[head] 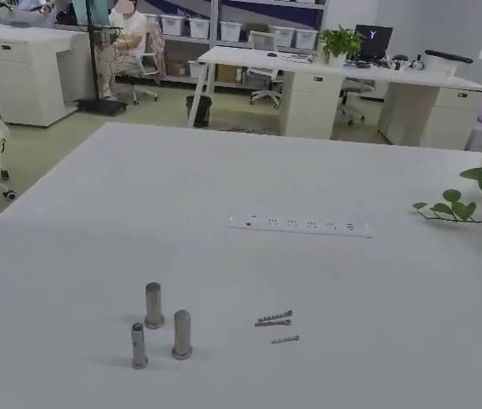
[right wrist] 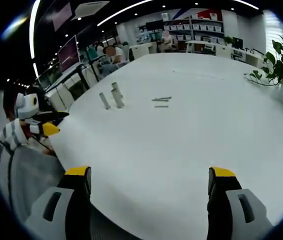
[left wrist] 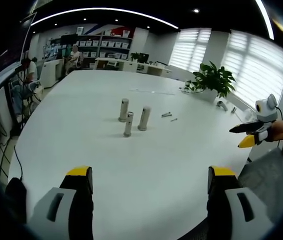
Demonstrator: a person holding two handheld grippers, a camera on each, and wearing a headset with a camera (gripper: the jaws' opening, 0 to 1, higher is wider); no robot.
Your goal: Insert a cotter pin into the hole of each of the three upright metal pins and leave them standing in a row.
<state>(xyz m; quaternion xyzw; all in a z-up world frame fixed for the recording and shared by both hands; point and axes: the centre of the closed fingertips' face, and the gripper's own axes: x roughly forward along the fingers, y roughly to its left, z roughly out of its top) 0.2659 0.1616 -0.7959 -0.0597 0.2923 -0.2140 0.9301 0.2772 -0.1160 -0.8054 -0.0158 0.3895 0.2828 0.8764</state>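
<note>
Three upright metal pins stand close together on the white table: the rear one (head: 153, 305), the front right one (head: 181, 334) and the shorter front left one (head: 139, 345). They also appear as metal pins (left wrist: 133, 117) in the left gripper view and metal pins (right wrist: 111, 97) in the right gripper view. Three cotter pins (head: 276, 324) lie flat to their right, also seen as cotter pins (left wrist: 168, 116) and cotter pins (right wrist: 160, 101). My left gripper (left wrist: 149, 177) is open at the table's near edge, holding nothing. My right gripper (right wrist: 150, 177) is open too, far from the pins. The right gripper (left wrist: 251, 135) shows at the right of the left gripper view; the left gripper (right wrist: 41, 122) shows at the left of the right gripper view.
A white power strip (head: 299, 225) lies flat further back on the table (head: 71, 256). A leafy plant (head: 479, 196) reaches in from the right edge. Desks, chairs, shelves and a seated person (head: 126, 43) are behind.
</note>
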